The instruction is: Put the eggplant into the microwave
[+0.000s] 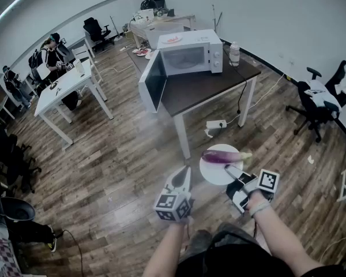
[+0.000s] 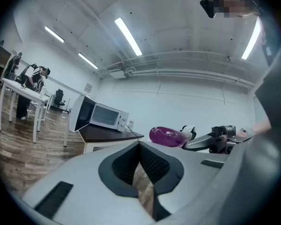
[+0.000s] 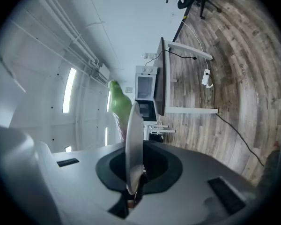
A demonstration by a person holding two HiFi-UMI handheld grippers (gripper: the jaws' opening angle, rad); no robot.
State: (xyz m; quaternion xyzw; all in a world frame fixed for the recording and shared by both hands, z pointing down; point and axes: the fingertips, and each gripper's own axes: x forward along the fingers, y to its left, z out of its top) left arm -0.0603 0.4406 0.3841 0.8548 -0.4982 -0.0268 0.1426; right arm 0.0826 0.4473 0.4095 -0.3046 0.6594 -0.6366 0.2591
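Right gripper (image 1: 232, 171) is the busy one: my jaws are clenched on the near rim of a white plate (image 1: 214, 175), and from that gripper's own view (image 3: 132, 192) the plate (image 3: 132, 139) runs edge-on straight out from between the pads. The eggplant (image 1: 222, 156) lies across the far part of the plate, beyond my jaw tips, purple body toward my left and pale green stem end toward my right; only its green end and a bit of purple (image 3: 119, 108) peek past the plate's edge in the right gripper view. My left gripper (image 1: 185, 171) hovers just to the left of the plate, apart from it, with its jaws pressed together on nothing (image 2: 139, 146); looking along it, the eggplant (image 2: 166, 136) shows off to its right and wood floor (image 1: 121, 166) lies below. The microwave (image 1: 190, 56) stands well ahead of both grippers on a dark table (image 1: 202, 91), its door (image 1: 153, 81) swung open to the left. A bottle (image 1: 234, 53) stands just right of the microwave. Both gripper views catch the microwave too (image 2: 105, 116) (image 3: 145, 89), far beyond the jaws.
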